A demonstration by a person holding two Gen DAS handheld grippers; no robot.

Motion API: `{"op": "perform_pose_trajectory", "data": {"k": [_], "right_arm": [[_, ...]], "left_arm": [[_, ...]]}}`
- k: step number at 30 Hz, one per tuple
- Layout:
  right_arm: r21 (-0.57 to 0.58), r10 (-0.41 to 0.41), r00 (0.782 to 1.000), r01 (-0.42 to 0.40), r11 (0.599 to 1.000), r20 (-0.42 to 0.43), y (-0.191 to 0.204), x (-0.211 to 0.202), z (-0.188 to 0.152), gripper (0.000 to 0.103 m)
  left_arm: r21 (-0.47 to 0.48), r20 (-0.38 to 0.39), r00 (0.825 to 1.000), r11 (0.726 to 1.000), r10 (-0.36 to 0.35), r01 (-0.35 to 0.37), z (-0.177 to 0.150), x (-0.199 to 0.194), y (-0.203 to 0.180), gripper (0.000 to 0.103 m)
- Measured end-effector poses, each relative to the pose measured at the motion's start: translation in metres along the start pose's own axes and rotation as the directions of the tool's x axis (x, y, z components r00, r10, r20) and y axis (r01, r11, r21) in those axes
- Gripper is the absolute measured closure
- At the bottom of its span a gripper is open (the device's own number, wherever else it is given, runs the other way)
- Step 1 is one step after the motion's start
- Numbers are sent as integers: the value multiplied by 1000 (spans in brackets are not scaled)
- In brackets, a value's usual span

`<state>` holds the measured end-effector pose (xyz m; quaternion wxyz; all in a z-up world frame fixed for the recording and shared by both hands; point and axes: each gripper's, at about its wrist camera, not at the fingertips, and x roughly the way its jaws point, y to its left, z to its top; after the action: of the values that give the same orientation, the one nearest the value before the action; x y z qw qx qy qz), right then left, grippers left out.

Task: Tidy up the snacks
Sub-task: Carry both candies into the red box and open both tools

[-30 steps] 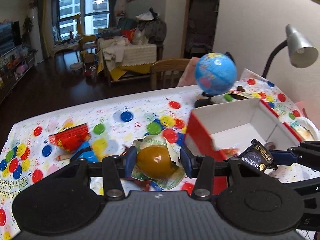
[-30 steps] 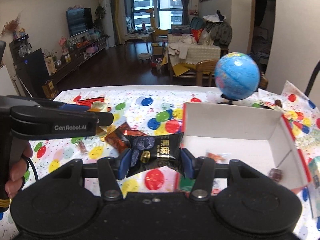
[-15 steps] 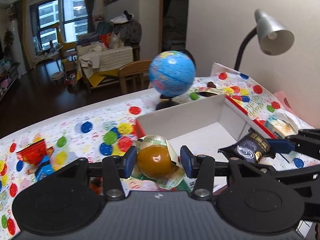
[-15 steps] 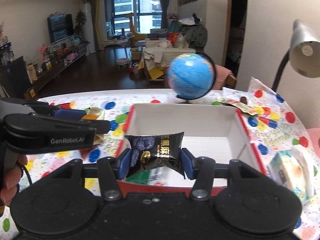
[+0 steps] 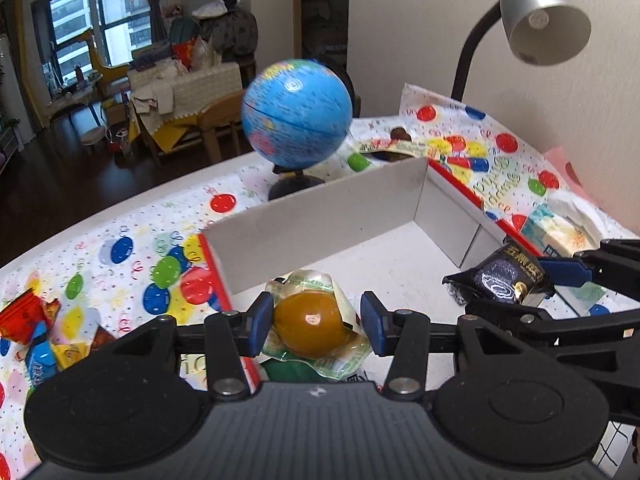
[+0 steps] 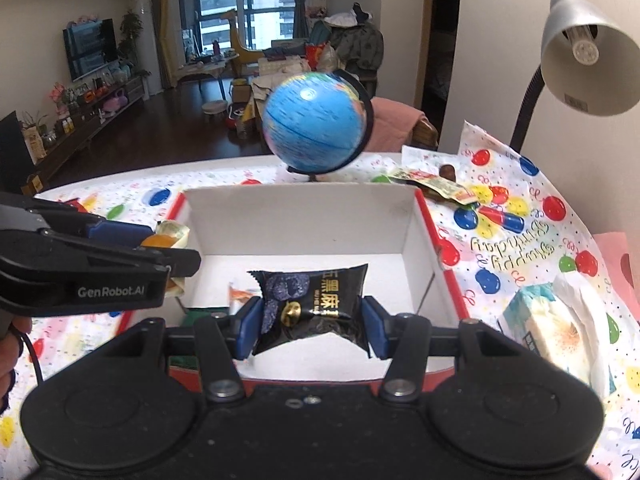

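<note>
The white box (image 6: 300,220) with red outer sides is the landmark here, and both held snacks hang over its open top. The left gripper (image 5: 316,322) is clamped on an orange-brown snack in a clear, green-printed wrapper (image 5: 310,322), its blue pads pressing the wrapper from either side; this one sits above the box's near-left corner, just inside the wall. The right gripper (image 6: 310,326) pinches a black packet with gold lettering (image 6: 310,304) between its pads, above the near edge of the box, further to the right than the first snack — the two are apart, not touching.

On the box floor lie a small orange-marked wrapper (image 6: 240,294) and something green at the near-left corner, partly hidden by the gripper frames.

Beyond the box's far wall stands a blue globe (image 6: 316,124) on a dark stand. Right of the box, on the balloon-printed tablecloth (image 6: 520,240), sits a tissue pack (image 6: 548,324), and a grey desk lamp (image 6: 576,52) arches above that side. Near the far-right corner lies a flat printed wrapper (image 6: 432,186). Left of the box — well away from it — loose red, blue and yellow snack packets (image 5: 36,332) lie scattered on the cloth.
</note>
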<state>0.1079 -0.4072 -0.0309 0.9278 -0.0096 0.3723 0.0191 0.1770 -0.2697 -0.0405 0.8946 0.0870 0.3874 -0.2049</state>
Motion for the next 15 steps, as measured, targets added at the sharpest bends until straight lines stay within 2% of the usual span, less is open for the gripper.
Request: {"op": "perform_pose_trajectory", "data": {"k": [7, 15], "right_arm": [[24, 4, 999, -2, 1000, -53, -21, 28, 0, 52], [48, 22, 995, -18, 999, -100, -28, 45, -5, 51]], "left_arm": [[21, -61, 998, 1000, -4, 5, 5, 33, -11, 56], [51, -138, 990, 999, -7, 14, 2, 62, -22, 56]]}}
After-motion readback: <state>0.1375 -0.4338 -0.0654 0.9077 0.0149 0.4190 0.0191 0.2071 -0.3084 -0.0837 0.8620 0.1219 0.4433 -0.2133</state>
